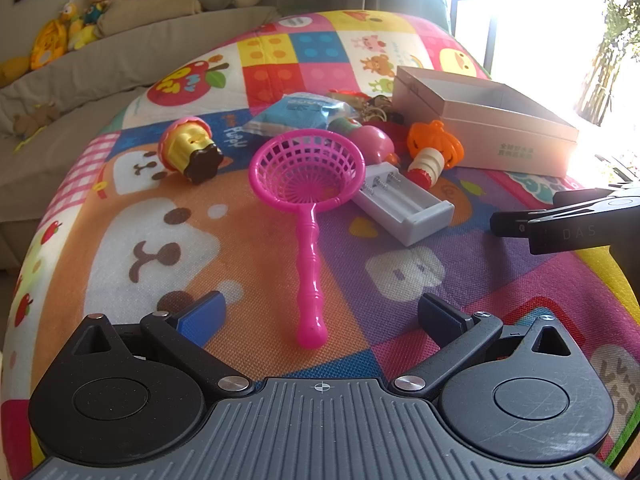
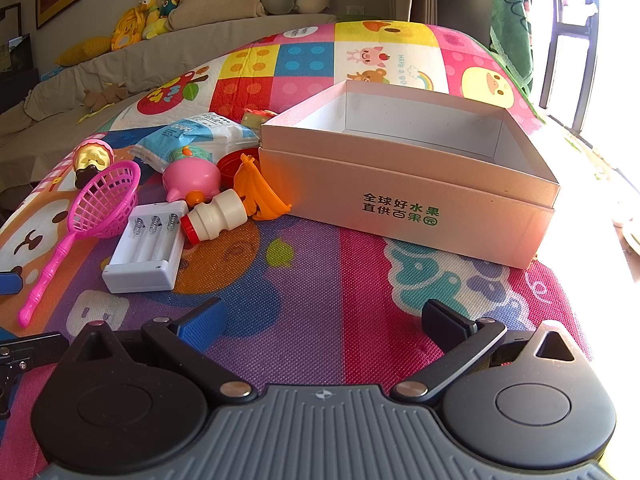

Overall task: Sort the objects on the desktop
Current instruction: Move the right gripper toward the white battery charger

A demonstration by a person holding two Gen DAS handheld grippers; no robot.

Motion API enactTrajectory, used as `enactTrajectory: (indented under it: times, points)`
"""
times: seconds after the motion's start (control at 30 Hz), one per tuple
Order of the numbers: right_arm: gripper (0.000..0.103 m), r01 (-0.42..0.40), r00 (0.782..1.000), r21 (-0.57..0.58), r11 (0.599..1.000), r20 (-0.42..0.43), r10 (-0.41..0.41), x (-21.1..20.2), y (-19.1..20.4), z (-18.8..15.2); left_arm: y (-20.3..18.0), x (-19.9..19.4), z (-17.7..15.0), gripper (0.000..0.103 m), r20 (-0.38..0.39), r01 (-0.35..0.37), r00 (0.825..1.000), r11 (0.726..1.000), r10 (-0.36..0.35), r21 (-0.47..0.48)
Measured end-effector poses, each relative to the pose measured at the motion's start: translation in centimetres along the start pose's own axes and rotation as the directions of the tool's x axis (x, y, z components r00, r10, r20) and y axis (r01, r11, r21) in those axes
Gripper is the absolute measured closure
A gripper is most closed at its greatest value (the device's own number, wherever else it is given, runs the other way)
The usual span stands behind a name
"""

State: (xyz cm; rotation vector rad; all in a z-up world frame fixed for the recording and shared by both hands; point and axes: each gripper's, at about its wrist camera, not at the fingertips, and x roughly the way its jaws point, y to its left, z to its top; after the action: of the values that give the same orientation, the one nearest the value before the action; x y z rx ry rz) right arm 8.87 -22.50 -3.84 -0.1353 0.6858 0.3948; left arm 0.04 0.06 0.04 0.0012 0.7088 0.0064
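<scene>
A pink toy net scoop (image 1: 308,184) (image 2: 100,204) lies on the colourful play mat, handle towards me. My left gripper (image 1: 320,316) stands open just short of the handle's end, nothing between its fingers. Beside the scoop lie a white battery holder (image 1: 404,204) (image 2: 146,246), a small white bottle with a red cap (image 2: 216,216), an orange pumpkin toy (image 1: 438,142), a pink pig toy (image 2: 192,178), a cupcake toy (image 1: 190,152) and a blue snack packet (image 1: 296,114). An empty pink cardboard box (image 2: 404,196) (image 1: 492,128) sits to the right. My right gripper (image 2: 324,320) is open over bare mat before the box.
The mat (image 2: 320,280) covers a raised surface whose edges fall away at left and right. A grey sofa (image 1: 100,64) with plush toys and cushions runs behind. A bright window (image 1: 540,20) lies at the right. The right gripper's side shows in the left wrist view (image 1: 560,220).
</scene>
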Motion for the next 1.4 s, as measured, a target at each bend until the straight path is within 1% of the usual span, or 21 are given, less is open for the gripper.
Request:
enactTrajectory:
  times: [0.73,0.87,1.13,1.4]
  points:
    - [0.000,0.000,1.000,0.001,1.000,-0.001,0.000,0.1,-0.1,0.0,0.0,0.0,0.0,0.000,-0.001,0.000,1.000,1.000,0.000,0.002]
    - [0.000,0.009,1.000,0.021,1.000,-0.017,-0.008,-0.2,0.2,-0.2,0.1,0.2,0.1,0.000,-0.005,0.000,1.000,1.000,0.000,0.004]
    - [0.000,0.014,0.997,0.006,1.000,-0.074,-0.013,-1.9,0.9,-1.2,0.3,0.4,0.1,0.000,-0.021,0.002,1.000,1.000,-0.002,0.016]
    - [0.000,0.021,0.998,0.014,1.000,-0.065,-0.020,-2.2,0.9,-1.6,0.2,0.3,0.6,0.000,-0.052,0.008,0.999,1.000,-0.007,0.023]
